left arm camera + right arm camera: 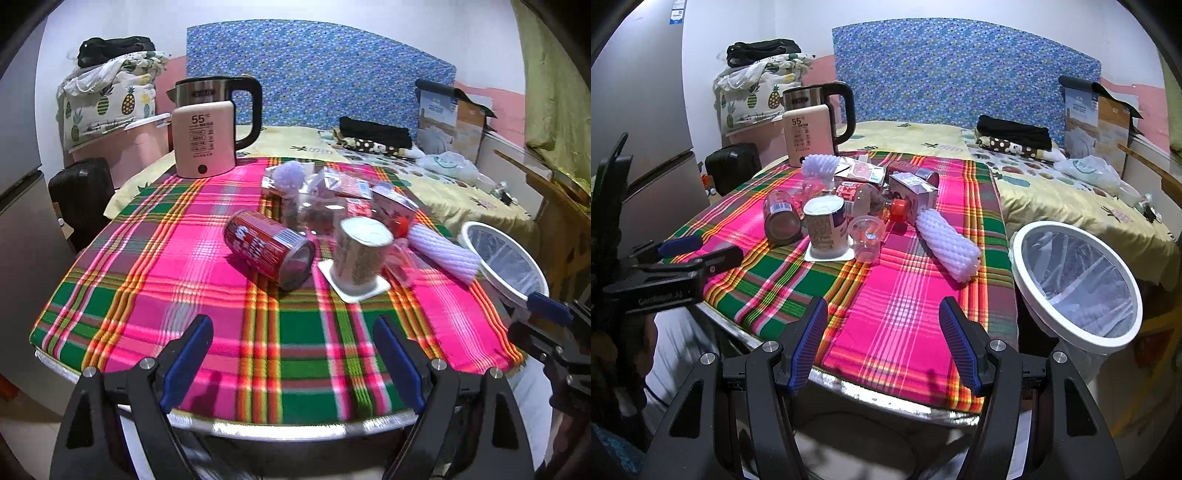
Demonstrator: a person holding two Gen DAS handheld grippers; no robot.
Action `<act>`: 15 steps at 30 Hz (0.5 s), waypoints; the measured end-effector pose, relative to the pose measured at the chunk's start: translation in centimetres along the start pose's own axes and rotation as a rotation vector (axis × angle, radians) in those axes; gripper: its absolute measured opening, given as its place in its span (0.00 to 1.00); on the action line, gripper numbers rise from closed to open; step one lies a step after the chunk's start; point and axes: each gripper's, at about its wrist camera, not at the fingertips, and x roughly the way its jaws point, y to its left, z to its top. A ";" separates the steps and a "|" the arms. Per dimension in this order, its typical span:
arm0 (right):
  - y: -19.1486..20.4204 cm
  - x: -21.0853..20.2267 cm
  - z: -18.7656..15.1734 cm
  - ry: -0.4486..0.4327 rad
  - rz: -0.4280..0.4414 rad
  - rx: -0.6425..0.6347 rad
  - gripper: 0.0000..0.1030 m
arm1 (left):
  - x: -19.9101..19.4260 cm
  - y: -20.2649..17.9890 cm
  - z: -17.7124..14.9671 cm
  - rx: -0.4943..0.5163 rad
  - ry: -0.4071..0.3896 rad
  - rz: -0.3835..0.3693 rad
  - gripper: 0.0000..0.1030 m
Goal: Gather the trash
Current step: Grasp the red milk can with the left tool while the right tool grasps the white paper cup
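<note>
A pile of trash lies on the plaid tablecloth: a red can on its side, an upturned yoghurt cup, a white foam net sleeve, a clear plastic cup, a plastic bottle, a small carton and wrappers. A white-rimmed bin with a clear liner stands off the table's right edge. My left gripper is open and empty over the table's near edge. My right gripper is open and empty, near the front right edge.
A pink electric kettle stands at the table's far left corner. Behind the table is a bed with clothes, a plastic bag and a cardboard box. A grey fridge and a black suitcase are to the left.
</note>
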 end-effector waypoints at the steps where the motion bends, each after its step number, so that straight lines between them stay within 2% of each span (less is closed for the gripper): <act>1: -0.1 0.2 0.1 -0.001 0.001 0.000 0.62 | 0.4 0.3 0.3 -0.015 0.000 0.000 0.87; 8: -0.2 1.2 1.1 -0.010 0.010 -0.004 0.62 | 2.7 1.6 2.6 -0.088 -0.017 0.024 0.87; 15: -0.2 2.1 1.6 -0.011 0.024 -0.004 0.62 | 5.7 2.5 4.1 -0.188 0.008 0.029 0.87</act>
